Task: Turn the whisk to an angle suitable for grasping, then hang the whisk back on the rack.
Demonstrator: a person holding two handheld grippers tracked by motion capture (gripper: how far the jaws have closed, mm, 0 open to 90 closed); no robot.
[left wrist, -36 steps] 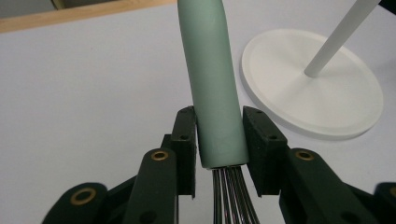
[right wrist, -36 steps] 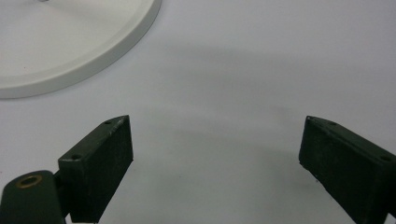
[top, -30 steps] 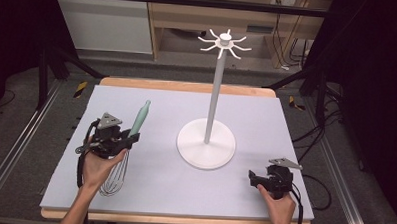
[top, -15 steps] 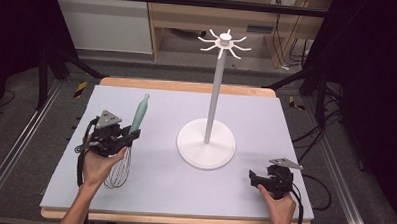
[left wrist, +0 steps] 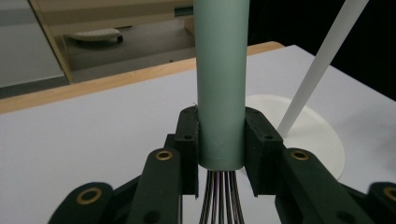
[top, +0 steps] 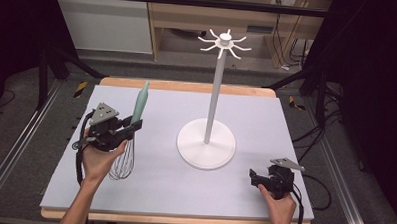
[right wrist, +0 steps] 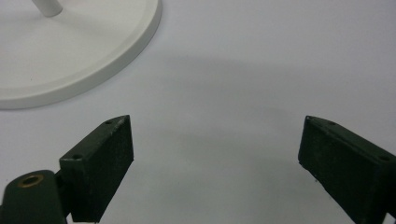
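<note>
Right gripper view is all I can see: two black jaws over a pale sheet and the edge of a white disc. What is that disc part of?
Observer: It is the base of a white stand with a tall pole and a ring of hooks at the top.
Operator: Is anything hanging on those hooks?
Observer: No, the hooks are bare.
Operator: What is the other hand doing?
Observer: The left gripper is shut on the green handle of a whisk, handle up, wires hanging down.
Operator: Is it close to the stand?
Observer: Not touching; it is to the stand's left in the high view.
</note>
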